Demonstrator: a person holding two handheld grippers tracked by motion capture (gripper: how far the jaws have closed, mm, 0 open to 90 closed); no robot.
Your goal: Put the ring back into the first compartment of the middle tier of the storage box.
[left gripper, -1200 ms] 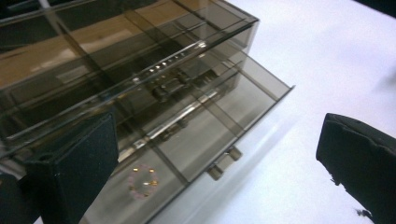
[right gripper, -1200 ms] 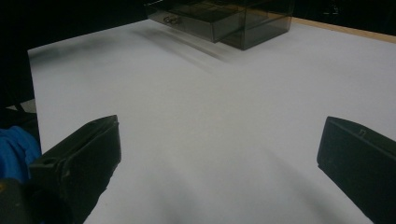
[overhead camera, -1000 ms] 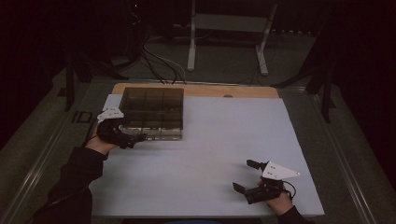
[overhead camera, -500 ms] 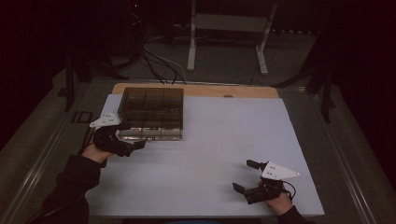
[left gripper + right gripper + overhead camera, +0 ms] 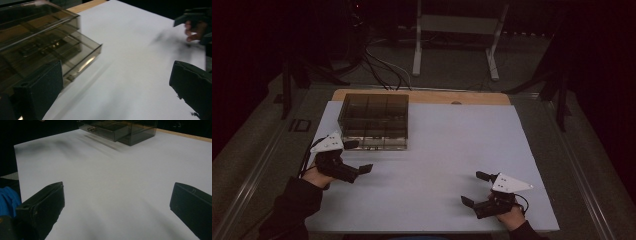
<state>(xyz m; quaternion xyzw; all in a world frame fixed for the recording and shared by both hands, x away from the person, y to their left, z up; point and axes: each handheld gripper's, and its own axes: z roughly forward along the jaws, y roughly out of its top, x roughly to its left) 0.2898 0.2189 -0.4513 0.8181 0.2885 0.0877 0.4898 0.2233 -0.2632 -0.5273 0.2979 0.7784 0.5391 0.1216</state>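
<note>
A smoky transparent compartment box (image 5: 374, 120) stands at the far left of the white table sheet (image 5: 452, 150). In the left gripper view the box (image 5: 32, 32) has a low drawer (image 5: 82, 53) pulled partly out; the right gripper view shows the box (image 5: 132, 127) and its drawer (image 5: 105, 129) far off. My left gripper (image 5: 359, 156) hovers just in front of the box's near left corner, jaws wide open and empty (image 5: 117, 75). Near the front right edge my right gripper (image 5: 472, 188) is open and empty (image 5: 117, 197).
A wooden table edge (image 5: 422, 96) shows beyond the sheet. Behind the table are floor cables (image 5: 382, 65) and a metal stand (image 5: 457, 30). Bare white sheet lies between the two grippers. The other hand's gripper (image 5: 193, 17) shows far off in the left gripper view.
My left gripper has drawn back a little from the box front toward the near edge. The right gripper has stayed put.
</note>
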